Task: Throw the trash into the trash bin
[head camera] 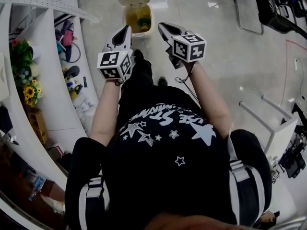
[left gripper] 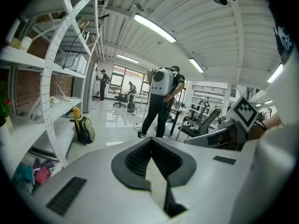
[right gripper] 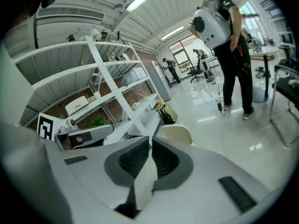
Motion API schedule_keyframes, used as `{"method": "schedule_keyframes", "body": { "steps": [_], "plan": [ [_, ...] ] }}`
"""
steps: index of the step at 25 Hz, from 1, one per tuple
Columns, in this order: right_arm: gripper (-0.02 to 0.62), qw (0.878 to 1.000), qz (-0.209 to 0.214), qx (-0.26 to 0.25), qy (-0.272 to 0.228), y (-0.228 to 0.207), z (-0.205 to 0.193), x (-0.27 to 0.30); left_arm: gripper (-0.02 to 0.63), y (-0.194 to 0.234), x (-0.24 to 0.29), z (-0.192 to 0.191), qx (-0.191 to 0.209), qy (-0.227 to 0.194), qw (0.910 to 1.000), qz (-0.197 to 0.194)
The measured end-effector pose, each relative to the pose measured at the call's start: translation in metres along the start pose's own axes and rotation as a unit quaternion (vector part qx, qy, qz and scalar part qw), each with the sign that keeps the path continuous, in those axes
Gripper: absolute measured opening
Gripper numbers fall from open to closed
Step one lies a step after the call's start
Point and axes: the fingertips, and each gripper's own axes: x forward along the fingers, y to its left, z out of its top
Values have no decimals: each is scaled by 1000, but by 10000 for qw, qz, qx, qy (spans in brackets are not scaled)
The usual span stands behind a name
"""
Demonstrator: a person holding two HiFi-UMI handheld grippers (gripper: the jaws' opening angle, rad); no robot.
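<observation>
Trash, yellowish and green, lies inside the small cream plastic bin (head camera: 136, 18), which stands on the glossy pale floor (head camera: 216, 56) with its lid flipped up and back. The bin is just ahead of the person's feet, between the tips of the two grippers as the head view has it.

The person, in a black shirt with white stars (head camera: 168, 138), holds both arms out in front. The left gripper (head camera: 126, 29) has its grey jaws closed on each other, the ribbed pads meeting at the tip with nothing between them. The right gripper (head camera: 162, 27) is the same: jaws pressed together and empty. Both point forward and a little down, side by side but apart, each carrying its cube of square markers near the wrist.

Along the person's left runs curved white shelving (head camera: 48, 80), cluttered with small items and a bunch of yellow flowers (head camera: 29, 92). A yellow-green backpack (left gripper: 85, 129) sits on the floor at the foot of the shelves. Farther down the room another person wearing a white backpack (left gripper: 161, 101) stands facing away beside a desk (right gripper: 264, 55).
</observation>
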Motion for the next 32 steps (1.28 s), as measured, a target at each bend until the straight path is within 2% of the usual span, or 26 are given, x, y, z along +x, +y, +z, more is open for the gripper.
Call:
{"method": "schedule_keyframes", "body": {
  "steps": [5,9,14,24,32],
  "plan": [
    [11,9995,-28,-143,-271,2,-1,-53,9,-45,-27,3,138,-176,9997,-17],
    [6,9991,161,25,-397,11,-14,-89,9,-76,-54,0,243,-242,9994,-39],
    [6,9982,362,-135,-469,24,-24,-115,9,-103,-81,-7,289,-285,9992,4],
    [6,9972,525,-181,-504,39,-44,-131,9,-112,-109,-18,317,-258,9990,197],
    [6,9979,366,-366,-401,42,-62,-125,9,-105,-115,-25,243,-259,9993,137]
  ]
}}
